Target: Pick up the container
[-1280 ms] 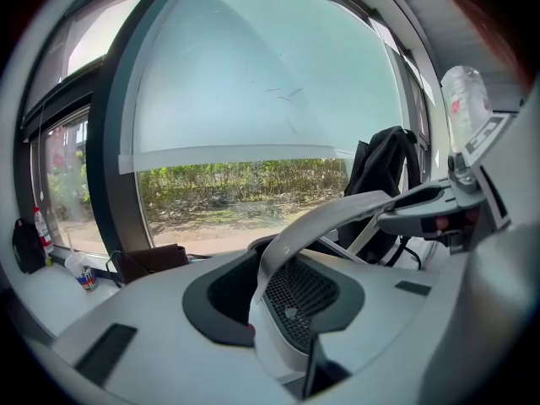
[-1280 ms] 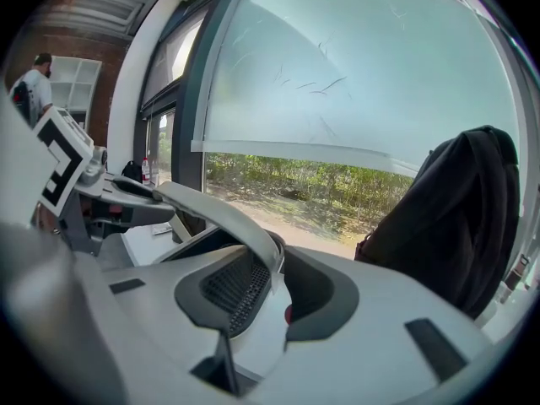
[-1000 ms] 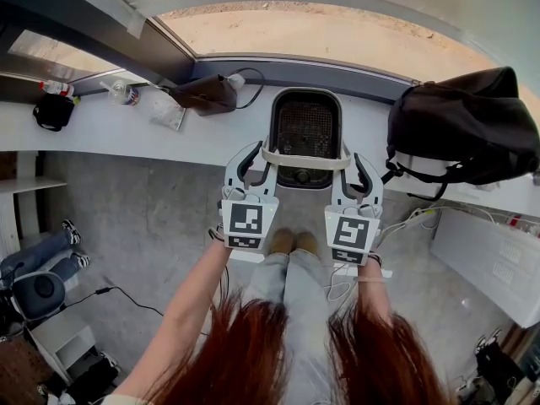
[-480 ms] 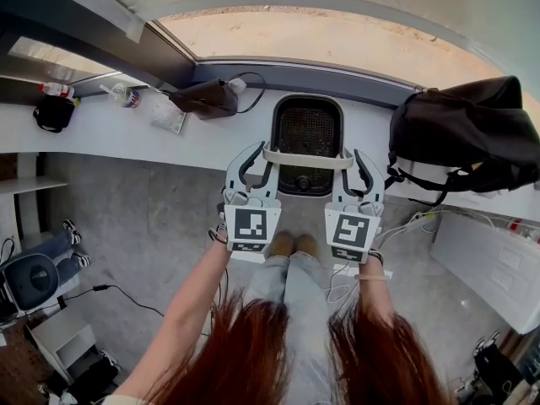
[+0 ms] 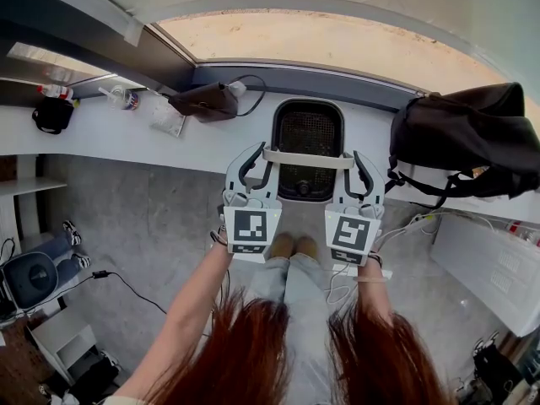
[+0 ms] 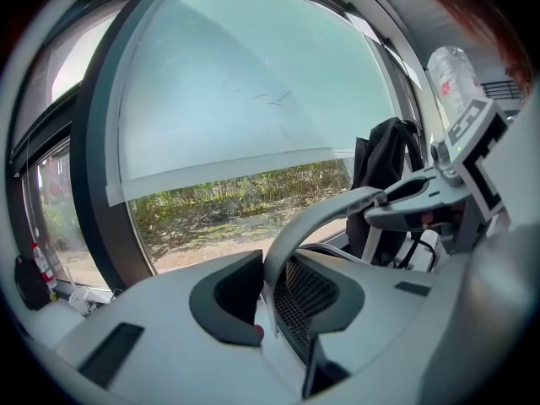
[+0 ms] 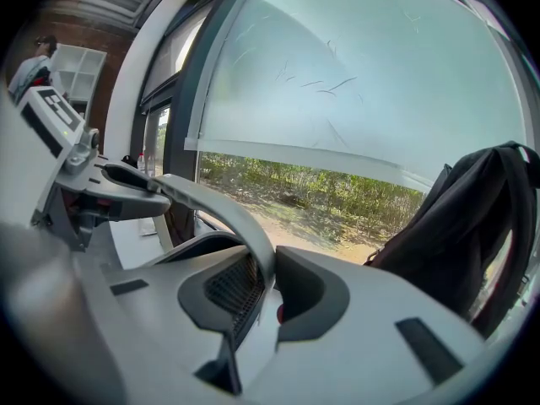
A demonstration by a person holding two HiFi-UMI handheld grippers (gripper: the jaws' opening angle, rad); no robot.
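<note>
The container [image 5: 307, 135] is a black mesh basket with a white bar handle [image 5: 306, 157] across its near side. It hangs over the front edge of the white counter [image 5: 126, 137]. My left gripper [image 5: 257, 163] is shut on the handle's left end and my right gripper [image 5: 359, 165] on its right end. In the left gripper view the handle [image 6: 337, 205] curves out from between the jaws of the left gripper [image 6: 268, 285], with mesh behind. The right gripper view shows the same: the handle [image 7: 219, 205] is pinched in my right gripper [image 7: 268, 281].
A black backpack [image 5: 464, 142] lies on the counter at the right. A brown pouch [image 5: 207, 99], bottles [image 5: 126, 97] and a black bag [image 5: 52, 115] sit at the left. Below are grey floor, a cable [image 5: 126, 289], and a white box [image 5: 498, 260].
The container, held by both grippers, has drifted slightly toward me over the counter's edge. Both grips are unchanged.
</note>
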